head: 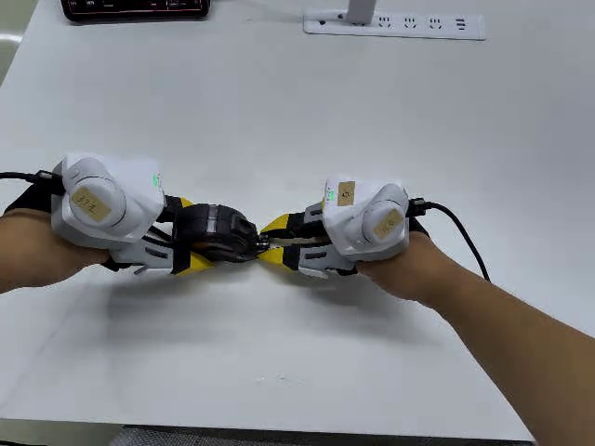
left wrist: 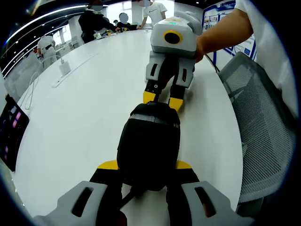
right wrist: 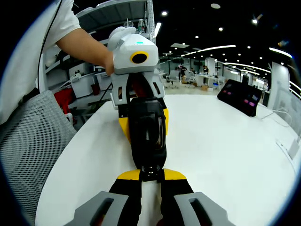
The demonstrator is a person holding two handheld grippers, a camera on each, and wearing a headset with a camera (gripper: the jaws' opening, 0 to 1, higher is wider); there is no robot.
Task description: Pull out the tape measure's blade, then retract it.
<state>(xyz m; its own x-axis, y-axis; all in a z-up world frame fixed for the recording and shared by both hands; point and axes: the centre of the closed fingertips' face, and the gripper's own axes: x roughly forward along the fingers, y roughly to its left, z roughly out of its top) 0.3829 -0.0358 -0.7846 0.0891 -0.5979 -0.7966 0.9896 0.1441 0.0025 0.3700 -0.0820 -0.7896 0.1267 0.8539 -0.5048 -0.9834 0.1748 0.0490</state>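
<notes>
The right gripper (head: 271, 242) has its yellow-tipped jaws drawn almost together, clenched on the small blade tip (right wrist: 150, 173) that sticks out at the front end of the tape measure (head: 216, 232). No length of blade shows between those jaws and the case; in the right gripper view the black case starts right at the jaw tips. The left gripper (left wrist: 146, 165) grasps the case itself. Its jaws are spread wide and press against both flat sides of the black body, and its yellow pads (left wrist: 108, 165) show at either flank in the left gripper view. The two grippers face each other nose to nose, with the tape measure as the only thing between them, held low over the white table (head: 307, 121); whether the case touches the surface I cannot tell. A hand (head: 28, 251) wraps the back of the left gripper and another hand (head: 409, 269) holds the right one, and a black cable (head: 460, 237) trails from the right one across the table. Well apart, along the table's far edge, lie a white power strip (head: 395, 23) and a dark flat device (head: 135, 7). A grey mesh chair (left wrist: 263, 132) stands beside the table.
</notes>
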